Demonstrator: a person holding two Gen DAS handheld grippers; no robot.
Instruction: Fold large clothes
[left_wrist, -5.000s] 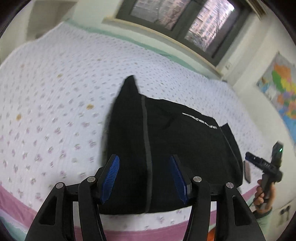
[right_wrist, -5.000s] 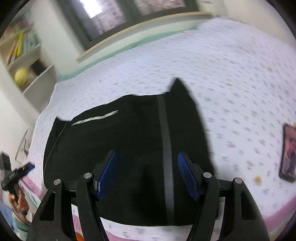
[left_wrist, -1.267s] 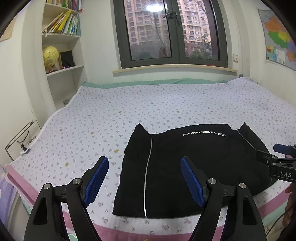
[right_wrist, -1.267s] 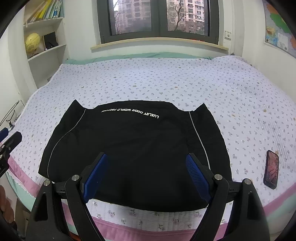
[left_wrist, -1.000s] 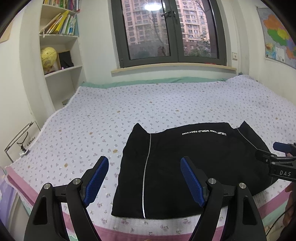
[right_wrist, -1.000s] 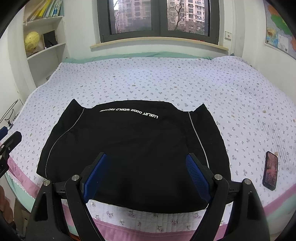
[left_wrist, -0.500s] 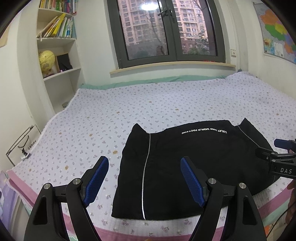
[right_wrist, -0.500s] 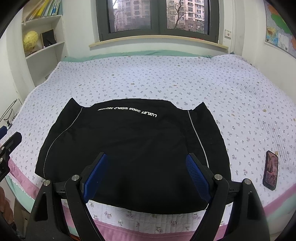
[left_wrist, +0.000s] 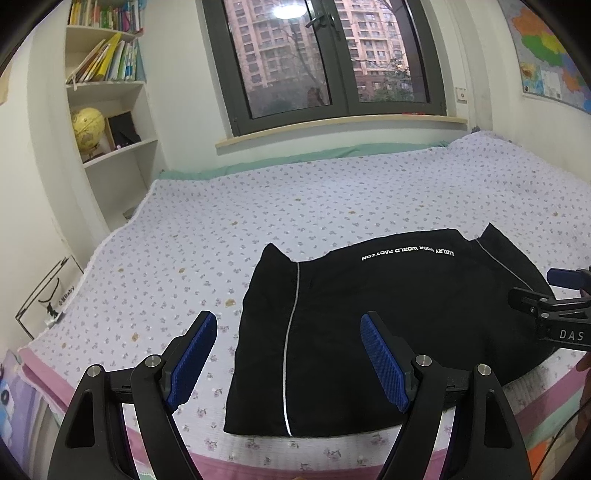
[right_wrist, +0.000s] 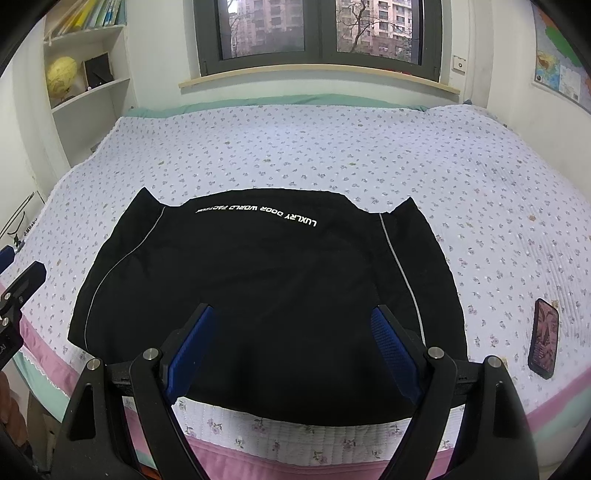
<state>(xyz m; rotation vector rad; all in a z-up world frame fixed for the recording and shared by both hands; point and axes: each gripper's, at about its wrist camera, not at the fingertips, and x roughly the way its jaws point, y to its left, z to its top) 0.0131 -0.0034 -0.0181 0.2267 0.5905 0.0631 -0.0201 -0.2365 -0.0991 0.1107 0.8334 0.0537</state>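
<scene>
A black garment (right_wrist: 266, 280) with white lettering and thin grey side stripes lies folded flat near the front edge of the bed; it also shows in the left wrist view (left_wrist: 369, 314). My left gripper (left_wrist: 288, 354) is open and empty, held back above the garment's left front corner. My right gripper (right_wrist: 293, 343) is open and empty, held above the garment's front edge. The right gripper's body (left_wrist: 550, 314) shows at the right edge of the left wrist view.
The bed (right_wrist: 295, 147) has a floral quilt with a pink front border. A phone (right_wrist: 543, 338) lies right of the garment. Shelves with a globe (left_wrist: 86, 127) and books stand at left. A window (left_wrist: 325, 59) is behind the bed.
Both grippers have drawn back and levelled since five seconds ago, when they were close over the garment. Over the last second they have barely moved.
</scene>
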